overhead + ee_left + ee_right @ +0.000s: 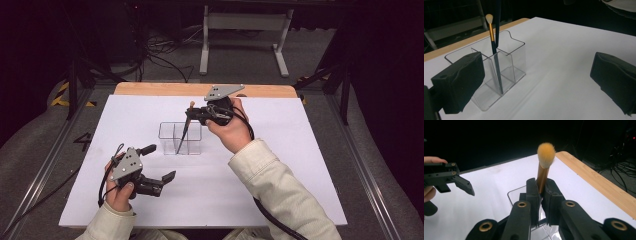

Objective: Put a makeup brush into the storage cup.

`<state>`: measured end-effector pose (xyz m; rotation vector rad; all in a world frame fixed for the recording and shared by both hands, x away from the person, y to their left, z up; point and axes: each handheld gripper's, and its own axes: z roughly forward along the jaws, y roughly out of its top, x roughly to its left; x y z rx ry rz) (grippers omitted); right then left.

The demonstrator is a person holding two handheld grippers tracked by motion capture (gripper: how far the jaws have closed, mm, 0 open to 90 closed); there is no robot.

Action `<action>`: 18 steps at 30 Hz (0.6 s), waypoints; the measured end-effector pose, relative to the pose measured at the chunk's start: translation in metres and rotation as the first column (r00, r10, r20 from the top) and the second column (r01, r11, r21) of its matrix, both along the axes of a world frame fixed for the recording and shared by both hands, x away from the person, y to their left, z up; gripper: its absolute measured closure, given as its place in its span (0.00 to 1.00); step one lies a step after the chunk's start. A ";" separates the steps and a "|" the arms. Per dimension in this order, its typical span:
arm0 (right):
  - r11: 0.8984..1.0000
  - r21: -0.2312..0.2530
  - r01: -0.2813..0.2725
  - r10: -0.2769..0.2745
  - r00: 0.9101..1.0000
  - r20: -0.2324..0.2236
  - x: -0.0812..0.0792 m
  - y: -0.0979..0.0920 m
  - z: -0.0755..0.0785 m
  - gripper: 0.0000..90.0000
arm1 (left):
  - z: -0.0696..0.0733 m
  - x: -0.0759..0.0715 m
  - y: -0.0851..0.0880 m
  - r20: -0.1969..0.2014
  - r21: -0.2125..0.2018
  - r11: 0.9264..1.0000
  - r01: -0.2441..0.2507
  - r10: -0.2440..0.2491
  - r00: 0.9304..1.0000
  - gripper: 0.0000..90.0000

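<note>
A clear compartmented organizer [192, 142] [516, 60] stands at the middle of the white sheet. My right gripper [191, 114] [540, 187] hangs above it, shut on the gold ferrule of a makeup brush [181, 136] [546, 152]. The brush's orange bristles point up, and its dark handle [497, 25] slants down into one compartment. In the left gripper view a shorter, pale-tipped brush [491, 30] stands in the organizer beside that handle. My left gripper [160, 162] [536, 82] rests near the front left, open with nothing between its jaws, and faces the organizer.
The white sheet [280, 165] covers most of the wooden table [150, 89], whose far edge shows bare wood. Beyond it are a white stand [245, 30] and floor cables. My left gripper [449, 178] shows at the left of the right gripper view.
</note>
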<state>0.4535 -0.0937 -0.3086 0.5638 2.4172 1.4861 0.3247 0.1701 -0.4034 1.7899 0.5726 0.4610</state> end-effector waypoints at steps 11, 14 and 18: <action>0.999 -0.040 -0.010 0.009 1.000 -0.023 0.002 0.006 -0.009 0.93 | 0.000 0.000 0.000 -0.003 -0.001 1.000 -0.002 0.002 1.000 0.00; 0.999 -0.047 -0.008 0.006 1.000 -0.027 0.003 0.008 -0.013 0.93 | 0.000 0.000 0.000 -0.003 0.000 1.000 0.000 0.000 1.000 0.00; 0.998 -0.061 -0.011 0.009 0.999 -0.033 0.004 0.010 -0.017 0.93 | 0.000 0.000 0.000 -0.002 -0.002 1.000 0.000 0.000 1.000 0.00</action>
